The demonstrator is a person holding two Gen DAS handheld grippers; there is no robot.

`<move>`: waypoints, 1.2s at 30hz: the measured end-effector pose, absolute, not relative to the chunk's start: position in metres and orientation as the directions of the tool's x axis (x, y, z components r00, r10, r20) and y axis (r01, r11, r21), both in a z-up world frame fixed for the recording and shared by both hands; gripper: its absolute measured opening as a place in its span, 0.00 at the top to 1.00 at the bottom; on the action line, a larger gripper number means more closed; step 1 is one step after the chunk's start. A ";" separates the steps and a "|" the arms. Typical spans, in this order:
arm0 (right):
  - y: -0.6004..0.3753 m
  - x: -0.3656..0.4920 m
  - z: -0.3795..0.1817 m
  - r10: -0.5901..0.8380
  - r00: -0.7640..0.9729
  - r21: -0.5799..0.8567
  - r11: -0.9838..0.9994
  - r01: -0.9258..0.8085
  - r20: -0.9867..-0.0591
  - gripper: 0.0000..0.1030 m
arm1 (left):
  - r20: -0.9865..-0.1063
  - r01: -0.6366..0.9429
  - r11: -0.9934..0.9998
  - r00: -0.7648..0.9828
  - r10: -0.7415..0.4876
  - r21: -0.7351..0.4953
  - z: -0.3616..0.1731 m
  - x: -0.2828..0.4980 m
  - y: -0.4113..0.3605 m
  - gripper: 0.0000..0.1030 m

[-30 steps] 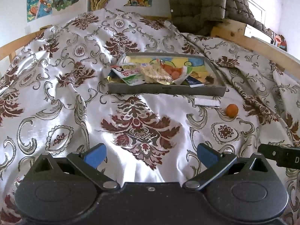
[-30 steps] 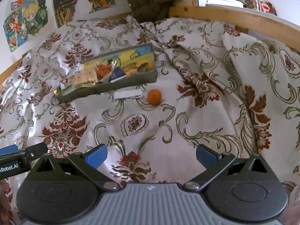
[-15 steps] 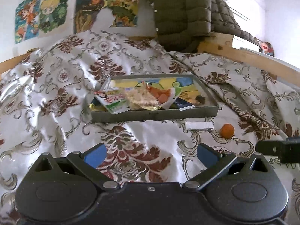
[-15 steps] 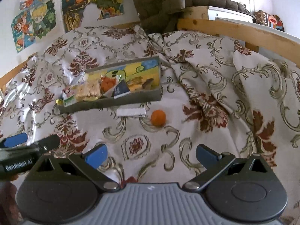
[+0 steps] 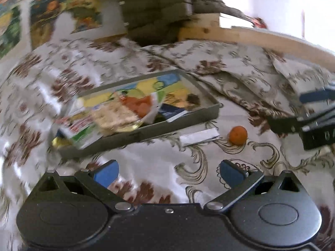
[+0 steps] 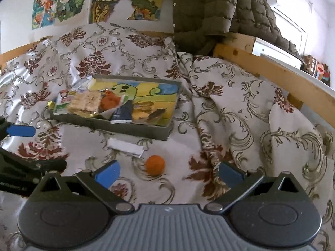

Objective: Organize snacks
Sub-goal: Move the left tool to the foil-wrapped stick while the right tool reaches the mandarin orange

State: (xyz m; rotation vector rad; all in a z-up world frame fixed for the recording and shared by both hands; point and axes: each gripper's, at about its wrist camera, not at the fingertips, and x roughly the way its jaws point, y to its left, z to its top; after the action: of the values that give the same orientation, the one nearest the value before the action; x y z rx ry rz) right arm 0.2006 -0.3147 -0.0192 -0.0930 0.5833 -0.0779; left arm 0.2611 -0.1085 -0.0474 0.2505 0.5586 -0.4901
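Observation:
A grey tray (image 6: 134,128) with a colourful picture inside lies on the bedspread and holds several snack packets (image 6: 83,102). It also shows in the blurred left wrist view (image 5: 178,123). In front of it lie a white packet (image 6: 125,148) and a small orange fruit (image 6: 155,164); both also show in the left wrist view, the white packet (image 5: 199,137) and the fruit (image 5: 238,135). My right gripper (image 6: 168,171) is open and empty, with the fruit just ahead between its fingers. My left gripper (image 5: 168,170) is open and empty, short of the tray.
The patterned bedspread (image 6: 240,108) is bunched into folds right of the tray. A wooden bed rail (image 6: 272,71) runs along the right. A dark padded jacket (image 6: 205,10) hangs at the back. Posters (image 6: 62,2) are on the wall.
Both grippers have moved forward towards the tray. The orange fruit now lies close between the right gripper's fingers. The left view swung and blurred. Both stay open.

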 end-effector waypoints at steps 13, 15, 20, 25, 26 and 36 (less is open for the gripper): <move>-0.326 0.233 -0.034 -0.064 0.848 -0.271 0.958 -0.095 -0.526 0.00 | -0.564 0.671 0.664 0.704 -0.432 0.330 -0.067 0.307 -0.165 0.01; -0.328 0.237 -0.039 -0.043 0.844 -0.281 0.951 -0.129 -0.535 0.00 | -0.575 0.693 0.625 0.692 -0.437 0.358 -0.072 0.312 -0.172 0.01; -0.339 0.246 -0.045 -0.002 0.821 -0.226 0.962 -0.155 -0.571 0.00 | -0.618 0.723 0.562 0.667 -0.416 0.401 -0.087 0.325 -0.183 0.01; -0.339 0.256 -0.057 -0.024 0.792 -0.230 0.962 -0.149 -0.611 0.00 | -0.633 0.754 0.527 0.637 -0.439 0.393 -0.097 0.332 -0.189 0.02; -0.338 0.257 -0.058 -0.021 0.790 -0.227 0.962 -0.151 -0.613 0.00 | -0.637 0.762 0.525 0.626 -0.449 0.379 -0.096 0.333 -0.190 0.05; -0.339 0.269 -0.065 0.014 0.777 -0.171 0.973 -0.156 -0.629 0.05 | -0.691 0.832 0.490 0.515 -0.508 0.260 -0.092 0.350 -0.199 0.40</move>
State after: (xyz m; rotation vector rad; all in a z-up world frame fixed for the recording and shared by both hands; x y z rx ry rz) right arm 0.2688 -0.3394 -0.0648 -0.2193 0.6757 0.0932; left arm 0.3496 -0.1986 -0.0915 0.6305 0.5837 -0.8716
